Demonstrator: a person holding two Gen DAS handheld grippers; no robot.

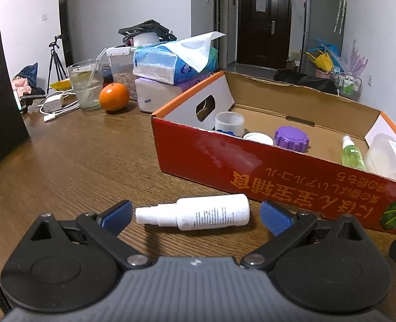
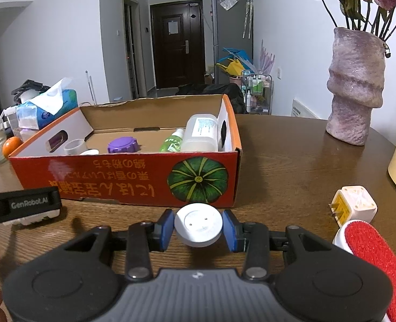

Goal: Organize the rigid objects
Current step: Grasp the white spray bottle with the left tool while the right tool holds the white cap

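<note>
My left gripper [image 1: 195, 213] stands wide around a white spray bottle [image 1: 198, 214] lying on the tabletop [image 1: 77, 161], its pads apart from it. Only this view shows that bottle. My right gripper [image 2: 198, 229] holds a round white lid [image 2: 198, 228] before the red box [image 2: 133, 179]; only there I see a plug adapter [image 2: 355, 204].

White walls [image 2: 63, 40], dark door [image 2: 177, 51] at hallway end, grey fridge [image 2: 231, 35] beside it, brown wood tabletop [image 1: 77, 161], tripod [image 1: 55, 61] left, dim indoor light.
</note>
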